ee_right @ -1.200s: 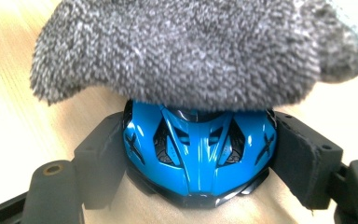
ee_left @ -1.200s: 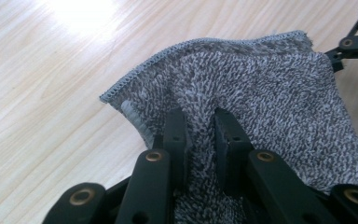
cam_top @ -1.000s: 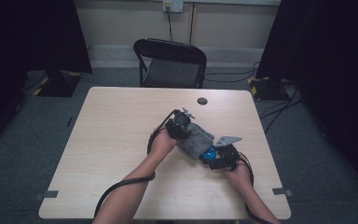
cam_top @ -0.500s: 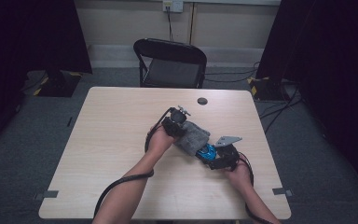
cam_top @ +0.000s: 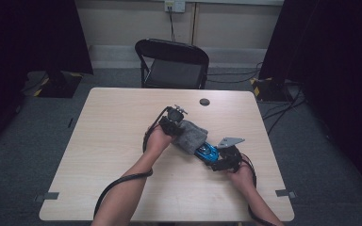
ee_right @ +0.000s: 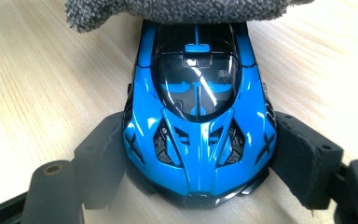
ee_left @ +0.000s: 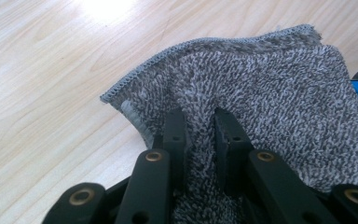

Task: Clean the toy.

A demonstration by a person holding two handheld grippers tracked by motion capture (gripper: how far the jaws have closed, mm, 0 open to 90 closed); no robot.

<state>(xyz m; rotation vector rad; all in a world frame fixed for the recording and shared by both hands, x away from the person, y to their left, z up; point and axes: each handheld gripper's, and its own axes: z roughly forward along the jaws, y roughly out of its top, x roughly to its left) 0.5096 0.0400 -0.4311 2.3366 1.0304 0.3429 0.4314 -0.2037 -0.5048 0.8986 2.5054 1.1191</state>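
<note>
Holding a blue toy car (ee_right: 199, 121) by its sides, the right gripper (ee_right: 200, 154) has one black jaw pressed on each side of the car's end nearest the camera. The car sits on the wooden table (cam_top: 108, 141), with its roof and dark window facing up. The far end of the car, away from the right gripper, is tucked under a fuzzy grey towel (ee_right: 177, 11).

The left gripper (ee_left: 200, 135) is pinching that grey towel (ee_left: 261, 88). Its two jaws are squeezed close together with a fold of towel between them. A stitched edge of the towel runs just past the jaw tips, and the table lies beyond that edge.

From the high view, the left gripper (cam_top: 172, 121) and the right gripper (cam_top: 219, 157) point at each other, with the towel (cam_top: 188, 135) and the car (cam_top: 207, 151) between them. The towel is next to the left gripper, and the car pokes out of it toward the right gripper.

A small dark round thing (cam_top: 204, 101) lies on the table well past both grippers. A black folding chair (cam_top: 172, 63) stands behind the table.
</note>
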